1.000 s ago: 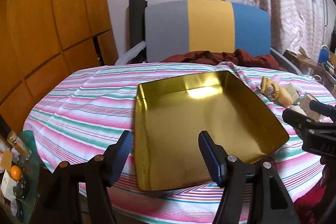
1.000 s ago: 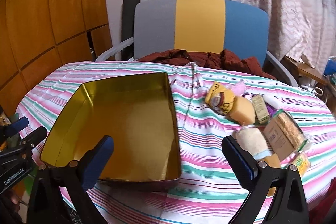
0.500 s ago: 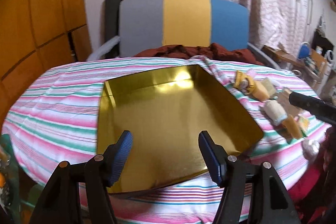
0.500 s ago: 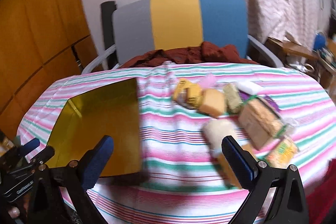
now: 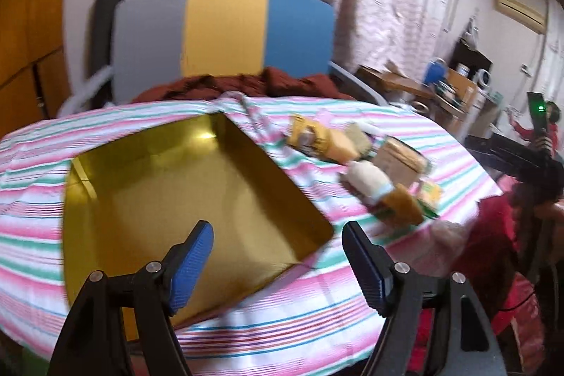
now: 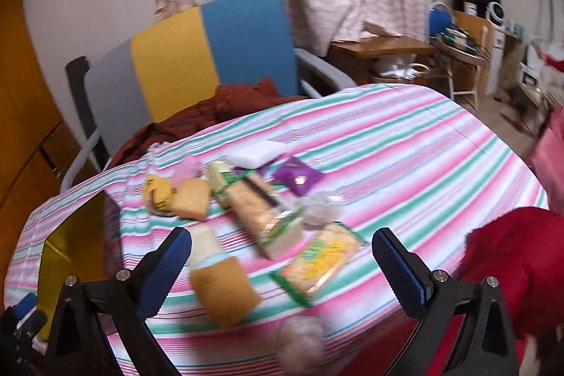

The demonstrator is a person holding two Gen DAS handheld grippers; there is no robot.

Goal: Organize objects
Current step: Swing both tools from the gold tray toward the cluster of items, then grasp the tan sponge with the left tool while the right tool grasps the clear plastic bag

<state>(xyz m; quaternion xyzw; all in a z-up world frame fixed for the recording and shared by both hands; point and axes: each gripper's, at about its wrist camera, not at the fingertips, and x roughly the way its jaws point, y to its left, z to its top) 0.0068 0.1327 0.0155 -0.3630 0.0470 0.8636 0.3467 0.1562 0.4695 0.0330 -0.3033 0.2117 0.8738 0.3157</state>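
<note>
A shallow gold tray (image 5: 116, 199) lies on the striped tablecloth, its corner also showing at the left of the right wrist view (image 6: 60, 256). To its right lies a cluster of sponges and packets: a yellow packet (image 6: 158, 192), an orange sponge (image 6: 192, 203), a white and tan sponge (image 6: 220, 284), a long wrapped sponge (image 6: 259, 208), a green-edged packet (image 6: 320, 261), a purple packet (image 6: 299, 178) and a white block (image 6: 257, 152). My left gripper (image 5: 278, 263) is open over the tray's near right corner. My right gripper (image 6: 282, 273) hangs open above the cluster, holding nothing.
A grey, yellow and blue chair (image 6: 197, 59) with a dark red cloth (image 6: 218, 108) on it stands behind the round table (image 6: 423, 143). Wooden furniture (image 6: 387, 48) fills the right background. A red sleeve (image 6: 514, 256) is at the right.
Both views have swung to the right. The tray has slid towards the left of each view and the cluster of packets now sits under my right gripper. Both grippers stay open.
</note>
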